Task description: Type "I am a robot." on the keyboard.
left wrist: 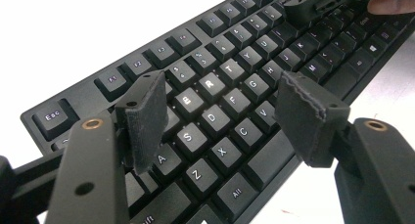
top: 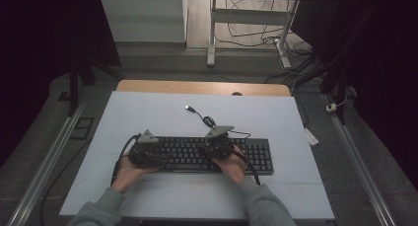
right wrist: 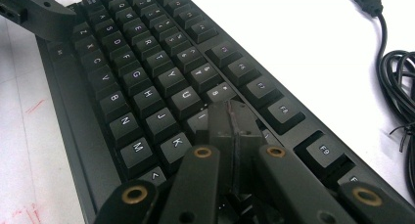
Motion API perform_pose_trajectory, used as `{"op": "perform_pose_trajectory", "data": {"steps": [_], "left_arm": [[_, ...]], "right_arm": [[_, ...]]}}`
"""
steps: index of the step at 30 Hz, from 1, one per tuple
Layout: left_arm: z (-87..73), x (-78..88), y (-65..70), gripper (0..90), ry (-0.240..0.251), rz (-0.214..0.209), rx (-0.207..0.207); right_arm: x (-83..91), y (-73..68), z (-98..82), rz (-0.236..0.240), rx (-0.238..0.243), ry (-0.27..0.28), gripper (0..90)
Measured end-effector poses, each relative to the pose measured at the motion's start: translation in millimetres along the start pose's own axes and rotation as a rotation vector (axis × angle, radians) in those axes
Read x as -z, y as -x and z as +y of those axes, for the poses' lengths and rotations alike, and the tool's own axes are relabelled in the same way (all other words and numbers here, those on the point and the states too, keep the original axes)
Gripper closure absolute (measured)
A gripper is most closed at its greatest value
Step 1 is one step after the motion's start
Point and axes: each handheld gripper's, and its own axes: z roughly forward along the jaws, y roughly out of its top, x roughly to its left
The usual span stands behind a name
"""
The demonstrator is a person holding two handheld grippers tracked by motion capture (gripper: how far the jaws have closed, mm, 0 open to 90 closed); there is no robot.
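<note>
A black keyboard [top: 212,156] lies across the white table sheet. My left gripper [top: 146,148] hovers over its left end. In the left gripper view the left gripper [left wrist: 227,119] is open, its pads [left wrist: 147,116] spread above the lettered keys [left wrist: 215,119] with nothing between them. My right gripper [top: 219,143] is over the keyboard's middle. In the right gripper view the right gripper [right wrist: 232,123] is shut, its tips pointing down at the keys [right wrist: 147,99] near the I and K; whether they touch a key I cannot tell.
The keyboard's USB plug [top: 189,108] and coiled cable [top: 209,121] lie on the sheet behind the keyboard, the same cable [right wrist: 399,87] showing at the right of the right gripper view. A wooden table edge [top: 202,87] runs along the far side.
</note>
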Motion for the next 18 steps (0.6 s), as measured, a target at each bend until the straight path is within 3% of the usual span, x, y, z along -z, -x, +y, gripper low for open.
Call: {"op": "perform_pose_trajectory", "data": {"steps": [12, 18], "left_arm": [[-0.2, -0.3, 0.0, 35.6, -0.005, 0.002, -0.005], [-0.6, 0.9, -1.4, 35.7, 0.004, 0.006, 0.004]], "right_arm": [[-1.5, -0.9, -1.1, -0.009, 0.007, -0.011, 89.7], [4.6, -1.3, 0.1, -0.018, 0.015, 0.013, 89.7]]}}
